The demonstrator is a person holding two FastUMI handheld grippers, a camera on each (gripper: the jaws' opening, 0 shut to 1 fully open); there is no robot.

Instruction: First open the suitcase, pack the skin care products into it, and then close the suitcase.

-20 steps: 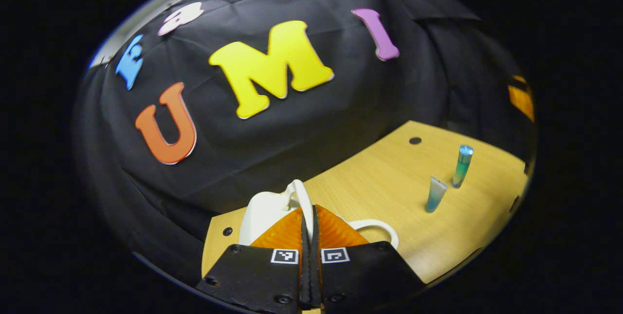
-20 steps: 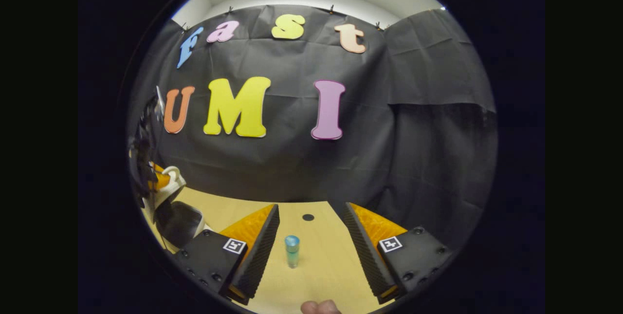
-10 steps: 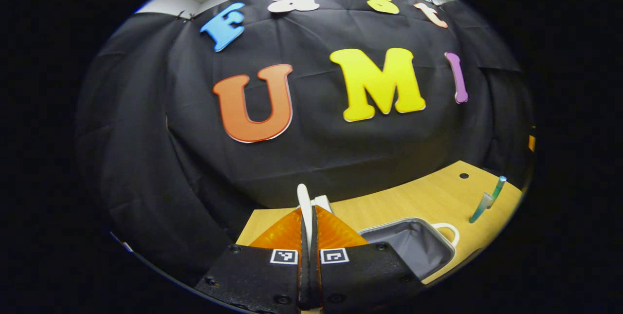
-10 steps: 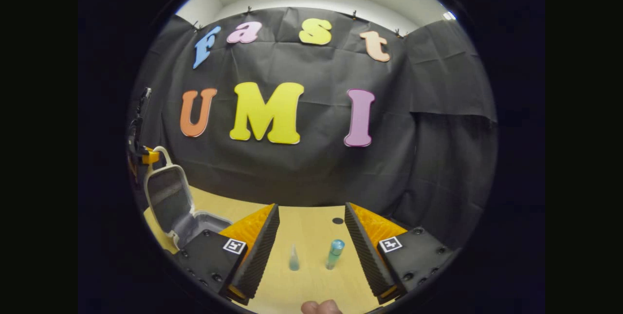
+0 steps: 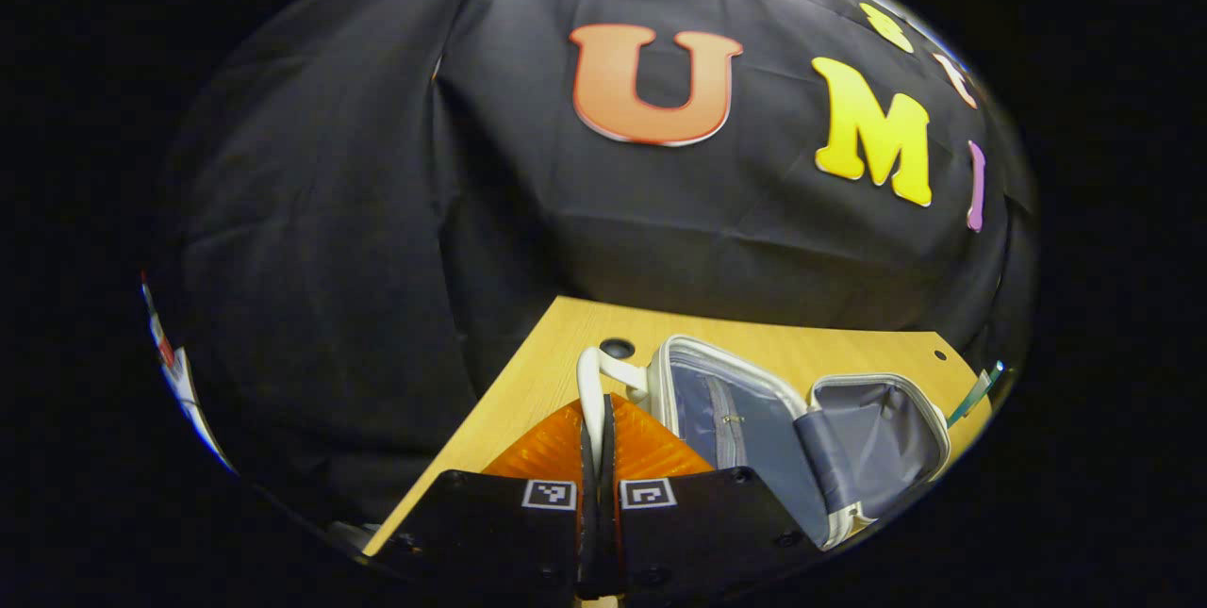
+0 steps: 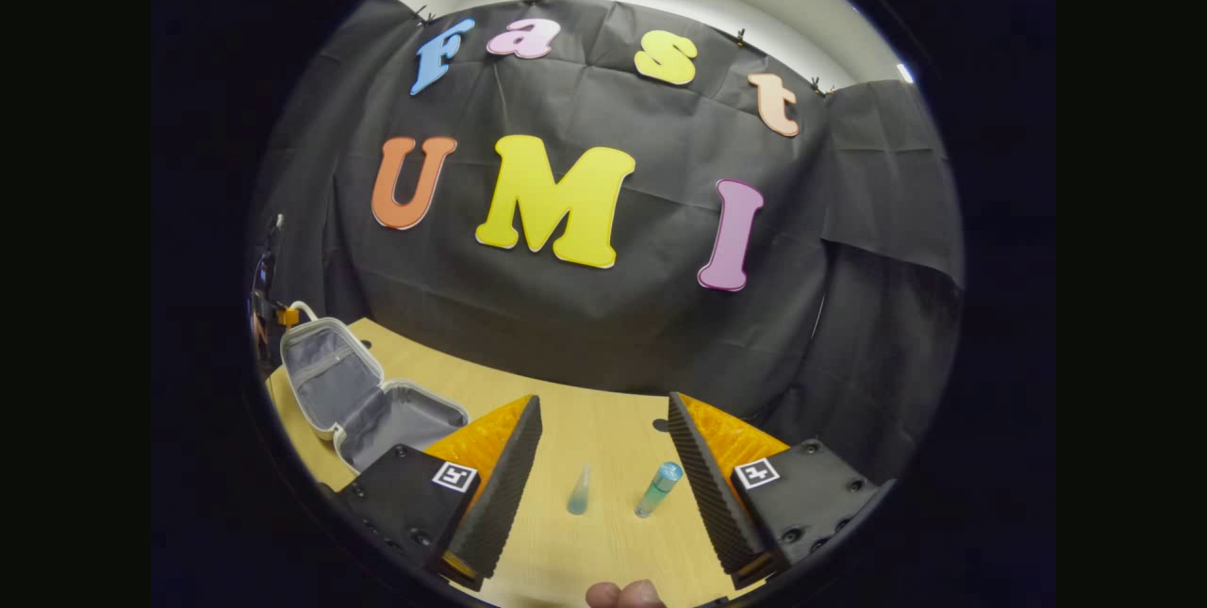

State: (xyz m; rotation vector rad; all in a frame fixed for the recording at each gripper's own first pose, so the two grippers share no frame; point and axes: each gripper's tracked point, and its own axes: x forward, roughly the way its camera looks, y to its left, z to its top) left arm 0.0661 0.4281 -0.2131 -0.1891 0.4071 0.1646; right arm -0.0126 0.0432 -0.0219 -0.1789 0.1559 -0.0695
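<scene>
My left tool point(image 5: 596, 419) pinches the handle point(image 5: 592, 380) so the suitcase point(image 6: 363, 401) lies open on the worktop point(image 6: 585, 401). My right tool point(image 6: 603, 467), spread wide, brackets tube point(image 6: 579, 490) and bottle point(image 6: 658, 488), ready to pack.

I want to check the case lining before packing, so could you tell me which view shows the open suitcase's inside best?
The left gripper view: the open suitcase lies close, with the lid lining and its pocket plain. The right gripper view shows the suitcase smaller, near the left edge, both halves open.
</scene>
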